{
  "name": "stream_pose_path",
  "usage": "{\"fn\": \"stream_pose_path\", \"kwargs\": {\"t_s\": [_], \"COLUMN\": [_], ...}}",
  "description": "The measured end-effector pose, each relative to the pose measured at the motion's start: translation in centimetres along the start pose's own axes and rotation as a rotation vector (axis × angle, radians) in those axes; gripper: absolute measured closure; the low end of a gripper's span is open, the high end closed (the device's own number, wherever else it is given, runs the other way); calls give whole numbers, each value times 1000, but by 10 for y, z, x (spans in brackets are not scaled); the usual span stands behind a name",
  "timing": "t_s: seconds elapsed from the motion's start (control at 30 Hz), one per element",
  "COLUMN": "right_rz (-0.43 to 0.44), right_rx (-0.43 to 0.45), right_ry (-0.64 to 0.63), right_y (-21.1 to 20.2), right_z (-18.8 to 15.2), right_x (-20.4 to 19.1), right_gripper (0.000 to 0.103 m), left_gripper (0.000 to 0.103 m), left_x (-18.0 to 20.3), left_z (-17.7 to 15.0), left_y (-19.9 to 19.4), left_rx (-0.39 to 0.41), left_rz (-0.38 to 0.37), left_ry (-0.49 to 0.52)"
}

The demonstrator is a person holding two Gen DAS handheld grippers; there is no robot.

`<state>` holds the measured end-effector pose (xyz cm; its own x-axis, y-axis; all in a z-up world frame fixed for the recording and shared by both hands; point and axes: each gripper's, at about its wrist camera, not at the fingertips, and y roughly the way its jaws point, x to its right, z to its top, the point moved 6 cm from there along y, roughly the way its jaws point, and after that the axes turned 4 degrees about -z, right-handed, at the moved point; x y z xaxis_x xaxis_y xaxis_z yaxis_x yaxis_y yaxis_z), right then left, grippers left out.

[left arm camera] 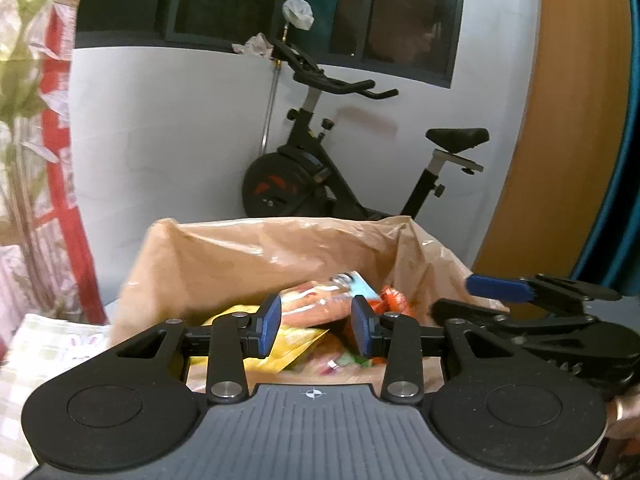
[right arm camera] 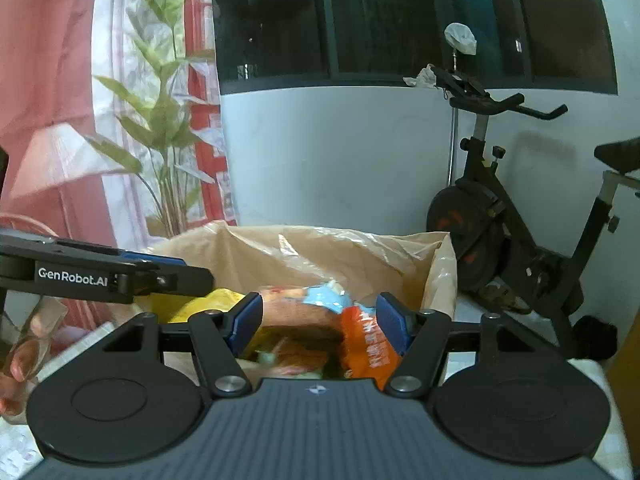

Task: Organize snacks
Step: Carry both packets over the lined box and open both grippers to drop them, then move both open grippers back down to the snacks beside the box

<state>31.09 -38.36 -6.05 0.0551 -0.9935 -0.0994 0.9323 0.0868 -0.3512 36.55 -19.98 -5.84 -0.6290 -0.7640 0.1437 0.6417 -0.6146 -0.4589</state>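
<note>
White wall [left arm camera: 180,120] and a dark window [right arm camera: 360,20] close off the room behind, with a black exercise bike [left arm camera: 320,168] standing against the wall and a leafy plant [right arm camera: 160,112] by a red-and-white curtain [right arm camera: 52,100] to the left. Nearer, a brown bag [left arm camera: 248,256] stands open on a pale surface [right arm camera: 472,304], its mouth wide and its sides crumpled. Snack packets fill it: a yellow packet [left arm camera: 292,344] low on the left, a pinkish-orange packet with a light blue end [right arm camera: 304,304] across the middle, and an orange packet [right arm camera: 366,340] on the right. Left tongs [left arm camera: 316,326] hang over the bag's mouth, partly open and gripping nothing. Right tongs [right arm camera: 320,318] sit just beside them, open somewhat wider, also holding nothing; the orange packet lies close by the right pad [right arm camera: 394,320], though whether they touch I cannot tell.
</note>
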Motion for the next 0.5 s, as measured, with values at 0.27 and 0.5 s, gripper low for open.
{"fn": "stream_pose_path", "kwargs": {"t_s": [0.27, 0.5], "right_rz": [48, 97], "right_rx": [10, -30], "right_ry": [62, 96], "right_y": [-39, -60], "right_z": [-5, -29], "right_x": [-20, -49], "right_gripper": [37, 37], "left_gripper": [63, 63], "left_x": [-28, -51], "left_z": [-14, -46], "left_y": [-69, -112], "left_rx": [4, -28], "left_rz": [49, 75], "left_ry": [16, -16]}}
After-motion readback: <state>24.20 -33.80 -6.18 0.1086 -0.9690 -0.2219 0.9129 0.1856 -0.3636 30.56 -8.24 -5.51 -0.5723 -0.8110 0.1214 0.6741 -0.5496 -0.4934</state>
